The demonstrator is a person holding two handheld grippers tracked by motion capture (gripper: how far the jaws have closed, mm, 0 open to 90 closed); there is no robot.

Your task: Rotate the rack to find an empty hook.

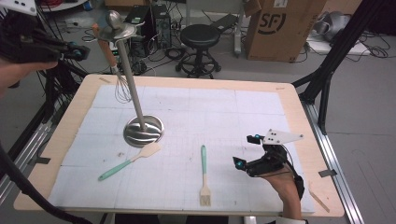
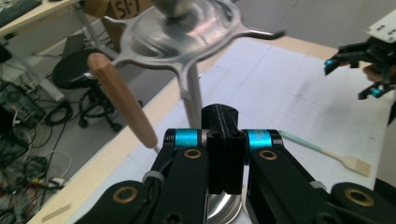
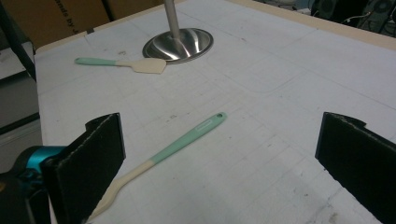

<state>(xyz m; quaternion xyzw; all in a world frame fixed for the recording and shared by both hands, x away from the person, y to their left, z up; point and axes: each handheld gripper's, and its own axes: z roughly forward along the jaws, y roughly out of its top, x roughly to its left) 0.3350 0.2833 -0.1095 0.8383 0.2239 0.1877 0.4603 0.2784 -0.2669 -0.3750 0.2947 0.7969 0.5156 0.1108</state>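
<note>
1. brush (image 1: 203,176) with a mint handle lies on the white mat (image 1: 224,116) at the near edge, bristles toward the person, just left of the right gripper (image 1: 247,150); in the right gripper view the brush (image 3: 187,140) lies between the two black jaws, touched by neither.
2. right gripper rests at the near right of the mat, jaws spread wide with nothing in them.
3. spatula (image 1: 128,161) with a mint handle lies to the near left, blade close to the stand's base.
4. utensil stand (image 1: 135,95) sits on its round steel base left of centre; a whisk (image 1: 114,65) with a wooden handle hangs from its top ring.
5. left gripper (image 1: 79,51) hovers at the far left beside the stand's top, jaws pressed together, empty (image 2: 225,154).
</note>
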